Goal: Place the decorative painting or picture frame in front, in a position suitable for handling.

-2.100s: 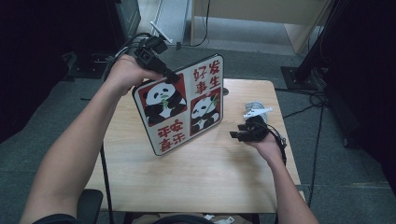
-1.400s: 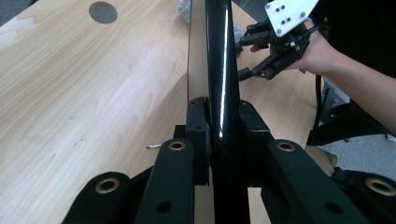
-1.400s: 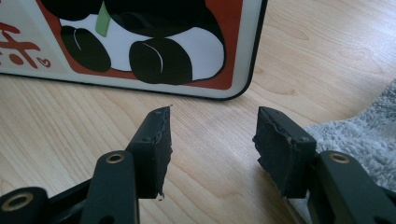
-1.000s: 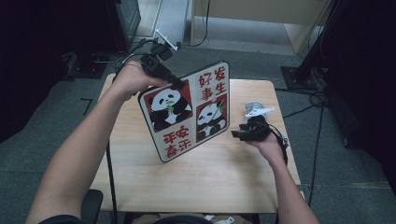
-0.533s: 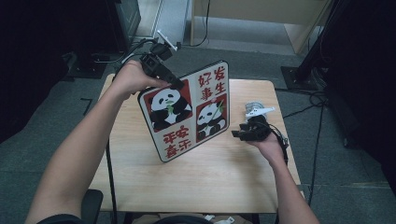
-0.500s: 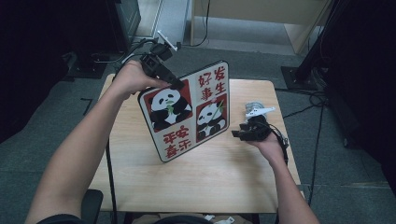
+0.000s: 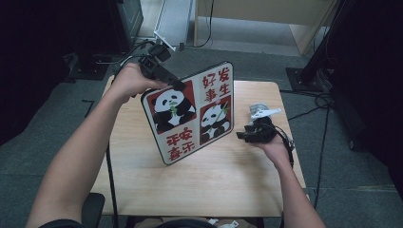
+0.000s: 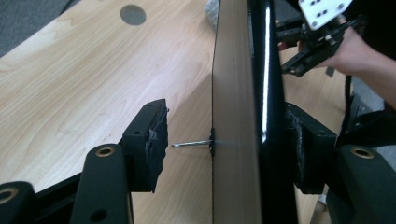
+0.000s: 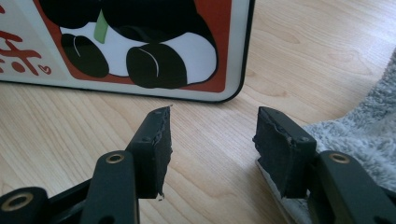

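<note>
- High view: my left gripper (image 7: 177, 85), at 11 o'clock on the table (image 7: 142, 180), has just been opening on the panda board (image 7: 192, 114), which stands tilted on edge mid-table.
- Left gripper view: the jaws straddle the board's top edge (image 8: 236, 93); 1 pad (image 8: 156, 140) is clear, so it's let go and the board could tip.
- Right gripper view: my right gripper (image 9: 212, 135) gapes empty on the table, a grey cloth (image 9: 364, 121) beside it at 3 o'clock.

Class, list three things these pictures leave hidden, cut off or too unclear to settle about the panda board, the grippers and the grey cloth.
1. Panda board: in the left gripper view it is edge-on, so its picture side is hidden.
2. Right gripper: in the high view the hand covers most of it.
3. Grey cloth: cut off by the right edge of the right gripper view.
</note>
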Available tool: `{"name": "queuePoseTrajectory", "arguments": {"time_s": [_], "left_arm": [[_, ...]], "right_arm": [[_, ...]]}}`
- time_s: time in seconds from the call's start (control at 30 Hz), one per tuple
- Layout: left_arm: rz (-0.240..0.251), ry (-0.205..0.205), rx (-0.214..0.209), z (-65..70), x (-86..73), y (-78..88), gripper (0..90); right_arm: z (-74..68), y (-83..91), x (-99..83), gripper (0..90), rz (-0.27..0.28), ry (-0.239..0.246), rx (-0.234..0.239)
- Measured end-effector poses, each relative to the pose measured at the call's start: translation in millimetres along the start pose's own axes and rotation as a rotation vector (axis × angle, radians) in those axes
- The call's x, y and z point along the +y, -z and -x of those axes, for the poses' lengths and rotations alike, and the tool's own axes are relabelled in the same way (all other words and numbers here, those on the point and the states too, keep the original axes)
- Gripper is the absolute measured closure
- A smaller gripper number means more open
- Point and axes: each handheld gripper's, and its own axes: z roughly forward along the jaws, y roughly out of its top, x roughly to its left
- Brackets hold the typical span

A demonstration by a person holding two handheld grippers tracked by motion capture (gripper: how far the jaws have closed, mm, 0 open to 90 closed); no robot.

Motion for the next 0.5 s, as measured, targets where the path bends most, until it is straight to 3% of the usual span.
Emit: {"name": "queuePoseTrajectory", "arguments": {"time_s": [0.37,0.43,0.5], "left_arm": [[0.028,-0.014,-0.015,7.5,-17.7,7.2,36.6],[0.041,-0.018,0.001,8.9,-23.4,9.2,37.2],[0.063,-0.008,-0.009,7.9,-29.9,12.3,38.7]], "right_arm": [[6.8,3.9,4.5,46.2,0.027,-0.016,-0.004],[9.0,4.5,6.0,46.1,0.037,-0.025,-0.004],[10.8,5.3,7.7,46.0,0.043,-0.030,0.002]]}}
